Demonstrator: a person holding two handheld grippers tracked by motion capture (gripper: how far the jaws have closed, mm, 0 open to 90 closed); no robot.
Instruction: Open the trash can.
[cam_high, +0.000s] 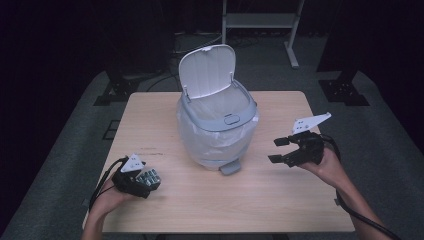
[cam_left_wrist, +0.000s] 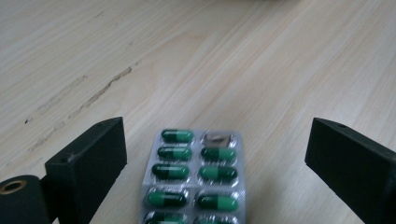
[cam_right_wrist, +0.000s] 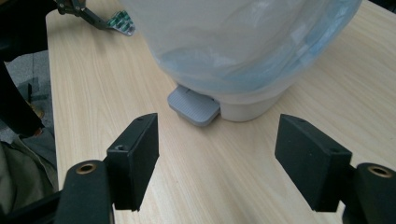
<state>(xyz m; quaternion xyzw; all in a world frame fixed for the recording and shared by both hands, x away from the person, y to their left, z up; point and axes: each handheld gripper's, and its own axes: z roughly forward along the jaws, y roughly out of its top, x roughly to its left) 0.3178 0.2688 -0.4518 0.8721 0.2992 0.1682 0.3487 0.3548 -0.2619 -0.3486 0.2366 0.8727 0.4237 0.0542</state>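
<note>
The bin (cam_high: 218, 120) stands lid-up mid-bench, ready for waste. Left of its pedal (cam_right_wrist: 194, 106), the blister pack (cam_left_wrist: 194, 175) lies between the left tool's (cam_high: 145, 180) spread jaws, ungripped. The right tool (cam_high: 280, 150) waits apart, empty.

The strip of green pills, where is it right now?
The pill strip lies on the table between the left tool's open jaws, left of the bin.
</note>
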